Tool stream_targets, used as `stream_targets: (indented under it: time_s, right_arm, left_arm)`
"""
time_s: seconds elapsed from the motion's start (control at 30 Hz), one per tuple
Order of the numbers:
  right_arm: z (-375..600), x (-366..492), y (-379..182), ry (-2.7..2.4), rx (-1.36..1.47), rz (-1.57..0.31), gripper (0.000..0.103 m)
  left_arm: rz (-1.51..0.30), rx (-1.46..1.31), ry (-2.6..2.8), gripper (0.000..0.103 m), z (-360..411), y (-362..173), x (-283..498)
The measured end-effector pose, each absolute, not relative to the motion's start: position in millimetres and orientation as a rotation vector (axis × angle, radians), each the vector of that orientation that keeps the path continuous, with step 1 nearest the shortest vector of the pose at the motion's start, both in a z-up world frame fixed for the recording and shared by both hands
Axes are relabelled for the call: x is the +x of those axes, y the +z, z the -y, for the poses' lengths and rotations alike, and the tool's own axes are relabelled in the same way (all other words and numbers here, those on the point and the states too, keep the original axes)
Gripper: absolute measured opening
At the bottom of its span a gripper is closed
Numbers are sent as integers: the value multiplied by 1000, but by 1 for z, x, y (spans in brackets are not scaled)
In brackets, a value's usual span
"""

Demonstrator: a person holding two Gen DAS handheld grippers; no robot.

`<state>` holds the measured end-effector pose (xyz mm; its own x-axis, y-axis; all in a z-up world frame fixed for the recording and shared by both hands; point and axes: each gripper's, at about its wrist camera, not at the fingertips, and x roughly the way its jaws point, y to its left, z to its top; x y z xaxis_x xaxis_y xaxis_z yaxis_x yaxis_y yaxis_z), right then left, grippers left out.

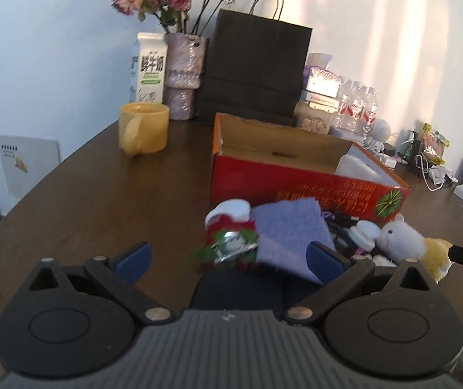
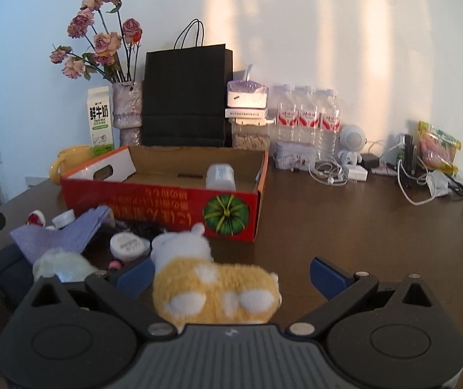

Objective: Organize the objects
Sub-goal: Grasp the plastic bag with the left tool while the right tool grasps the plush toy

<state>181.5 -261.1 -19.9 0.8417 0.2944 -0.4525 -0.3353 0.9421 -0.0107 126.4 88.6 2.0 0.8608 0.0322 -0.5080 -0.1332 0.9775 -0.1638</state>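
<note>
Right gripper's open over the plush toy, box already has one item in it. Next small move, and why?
Probably close the right gripper on the plush toy. The toy lies between its open fingers on the table, nearer the left finger, so nudging left first may centre it. The red box just beyond has bare floor beside the white container. The left gripper is open and holds nothing.

Against the wall stand a milk carton [image 2: 101, 122], a vase of dried roses [image 2: 127, 110], a black paper bag [image 2: 186, 97] and water bottles [image 2: 309, 113].
</note>
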Motion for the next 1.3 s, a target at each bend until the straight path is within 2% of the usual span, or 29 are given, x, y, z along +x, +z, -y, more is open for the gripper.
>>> stream_targets:
  time_s: [0.33,0.67,1.0,1.3]
  right_arm:
    - [258,195,-35,382,-84,-523,103]
    - [258,225,-42,452,-41,-600,103]
    - [259,233,-52,473,9,-618,103]
    - [267,239,-59,501,80,-631,103]
  left_arm:
    - [-508,-190,79,103,-80,9,122]
    - [-497,-119,-50,103,-29,16,131]
    - [-547,39,-154,103,39,-6,156]
    - [-563,67,-144,103,51,-15,162]
